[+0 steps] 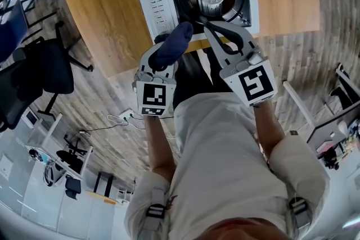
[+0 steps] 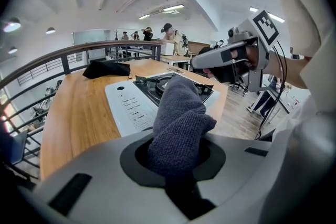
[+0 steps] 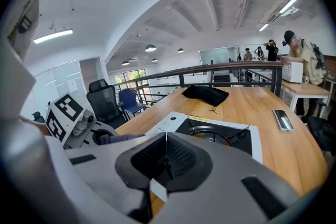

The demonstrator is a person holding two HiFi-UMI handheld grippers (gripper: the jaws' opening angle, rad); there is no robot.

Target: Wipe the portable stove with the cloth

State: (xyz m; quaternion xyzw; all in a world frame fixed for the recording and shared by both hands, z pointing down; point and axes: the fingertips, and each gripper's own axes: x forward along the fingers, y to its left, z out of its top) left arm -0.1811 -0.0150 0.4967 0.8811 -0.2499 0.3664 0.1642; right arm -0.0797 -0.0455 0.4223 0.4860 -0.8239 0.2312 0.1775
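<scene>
The portable stove (image 1: 154,0) is white with a black burner well and stands on the wooden table (image 1: 101,8) near its front edge. A dark blue cloth (image 1: 175,41) sticks up out of my left gripper (image 1: 164,56), which is shut on it just off the stove's front left corner. In the left gripper view the cloth (image 2: 181,107) fills the jaws of my left gripper (image 2: 176,150), with the stove (image 2: 134,105) beyond. My right gripper (image 1: 206,26) is shut and holds nothing, its tips at the stove's front edge. In the right gripper view that gripper (image 3: 166,150) points at the stove (image 3: 210,131).
A black bag (image 3: 205,93) and a phone (image 3: 282,119) lie on the table beyond the stove. A railing (image 3: 226,70) runs behind the table. Black office chairs (image 1: 48,67) stand on the floor at the left. Several people (image 2: 170,39) stand far off.
</scene>
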